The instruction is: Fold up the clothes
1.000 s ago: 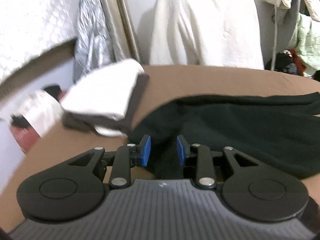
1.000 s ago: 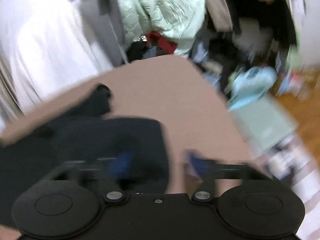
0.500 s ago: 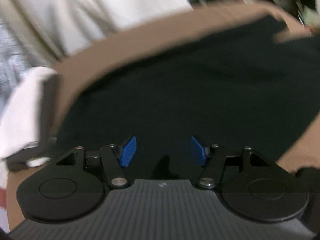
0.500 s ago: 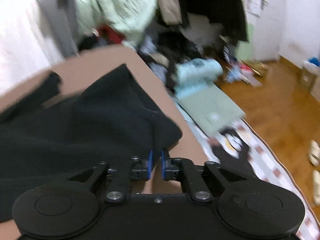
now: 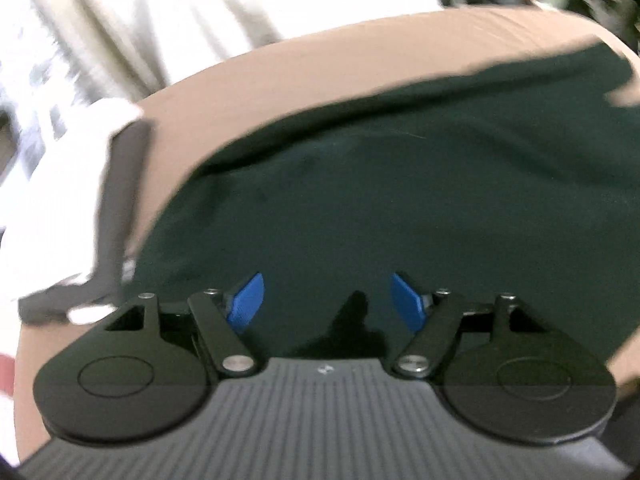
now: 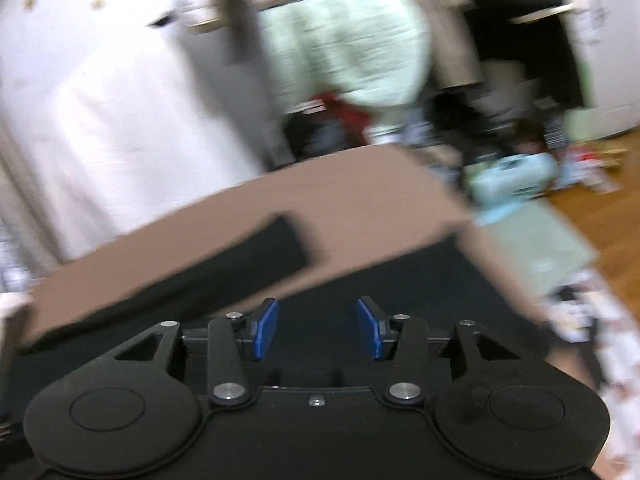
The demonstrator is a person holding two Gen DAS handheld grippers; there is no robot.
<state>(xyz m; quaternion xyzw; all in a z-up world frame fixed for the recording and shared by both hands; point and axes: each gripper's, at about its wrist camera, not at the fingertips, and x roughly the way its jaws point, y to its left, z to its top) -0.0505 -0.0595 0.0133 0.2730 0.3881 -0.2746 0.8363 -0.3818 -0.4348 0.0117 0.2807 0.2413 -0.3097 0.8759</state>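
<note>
A black garment (image 5: 400, 200) lies spread flat on the brown surface (image 5: 280, 72). My left gripper (image 5: 328, 304) hovers over its near part, blue pads wide apart and empty. In the right wrist view the same black garment (image 6: 400, 280) fills the lower middle, with a sleeve (image 6: 224, 264) stretching off to the left. My right gripper (image 6: 318, 330) stands open above the cloth, nothing between its fingers. Both views are blurred by motion.
A folded white and grey stack of clothes (image 5: 80, 208) sits on the left end of the brown surface. White fabric (image 6: 120, 120) hangs behind. Past the right edge lie a cluttered floor, a pale green item (image 6: 532, 252) and hanging clothes (image 6: 352, 44).
My right gripper was shut on the garment's edge half a second ago and now stands open, the cloth lying flat. My left gripper opened wider and swung over the garment.
</note>
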